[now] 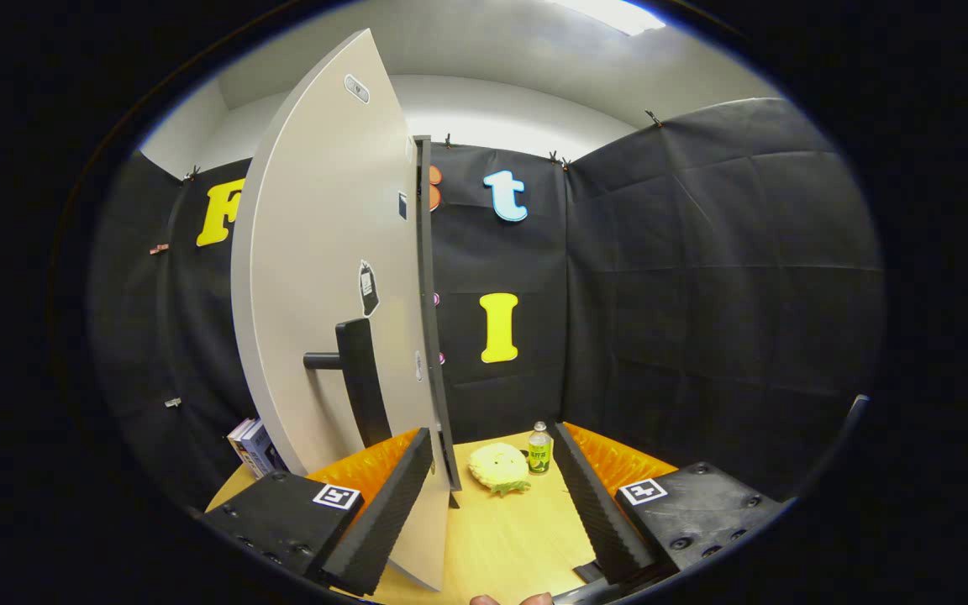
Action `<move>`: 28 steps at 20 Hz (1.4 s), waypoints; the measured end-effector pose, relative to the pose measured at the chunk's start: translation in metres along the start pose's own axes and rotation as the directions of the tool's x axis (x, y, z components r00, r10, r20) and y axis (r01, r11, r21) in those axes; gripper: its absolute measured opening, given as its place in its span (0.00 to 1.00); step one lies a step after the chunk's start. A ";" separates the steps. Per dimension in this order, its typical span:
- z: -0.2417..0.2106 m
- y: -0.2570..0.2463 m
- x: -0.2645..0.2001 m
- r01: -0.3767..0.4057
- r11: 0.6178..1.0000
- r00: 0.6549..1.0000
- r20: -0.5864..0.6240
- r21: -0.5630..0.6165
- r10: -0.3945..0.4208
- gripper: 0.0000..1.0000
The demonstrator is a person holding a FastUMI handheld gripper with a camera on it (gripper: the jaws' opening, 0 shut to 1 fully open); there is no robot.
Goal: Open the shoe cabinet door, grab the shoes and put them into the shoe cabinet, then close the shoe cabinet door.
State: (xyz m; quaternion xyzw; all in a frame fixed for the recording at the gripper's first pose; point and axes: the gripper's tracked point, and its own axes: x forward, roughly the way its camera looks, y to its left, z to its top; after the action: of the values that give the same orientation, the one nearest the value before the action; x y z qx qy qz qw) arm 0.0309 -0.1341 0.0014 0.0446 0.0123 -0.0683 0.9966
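Note:
The pale shoe cabinet door (316,277) stands swung open and is seen almost edge-on, towering just ahead of me. Its dark edge (431,319) runs down to the table between my fingers, close against the inside of the left finger (383,512). A black bar handle (360,378) juts from the door's face, above and beyond the left finger. My gripper (492,433) is open, and the right finger (593,496) stands well apart from the door. I cannot tell whether the left finger touches the door.
On the wooden table (509,538), beyond the fingertips, lie a yellow pineapple-like toy (498,466) and a small green bottle (539,449). Some books (253,445) lean behind the door at the left. A fingertip of the person's hand (507,599) shows nearest me.

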 end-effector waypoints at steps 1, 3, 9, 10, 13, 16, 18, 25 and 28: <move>-0.001 0.004 0.001 -0.011 1.000 1.000 -0.002 0.001 0.011 0.96; -0.003 0.021 0.001 -0.038 0.999 0.999 -0.010 -0.001 0.038 0.96; -0.011 0.069 0.001 -0.110 0.994 0.993 -0.031 0.022 0.111 0.96; -0.012 0.077 0.002 -0.130 0.991 0.991 -0.036 0.024 0.130 0.96; -0.016 0.115 0.007 -0.193 0.981 0.980 -0.046 0.028 0.194 0.97; -0.024 0.143 0.017 -0.249 0.968 0.966 -0.069 0.017 0.250 0.97; -0.030 0.165 0.022 -0.291 0.957 0.953 -0.086 0.021 0.291 0.97; -0.041 0.186 0.017 -0.311 0.950 0.946 -0.100 -0.027 0.307 0.98; -0.037 0.181 0.016 -0.285 0.958 0.956 -0.083 -0.027 0.282 0.98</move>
State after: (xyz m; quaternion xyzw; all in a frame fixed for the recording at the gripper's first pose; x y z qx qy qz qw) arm 0.0712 0.0453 -0.0199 0.0293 0.0462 0.0774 0.9955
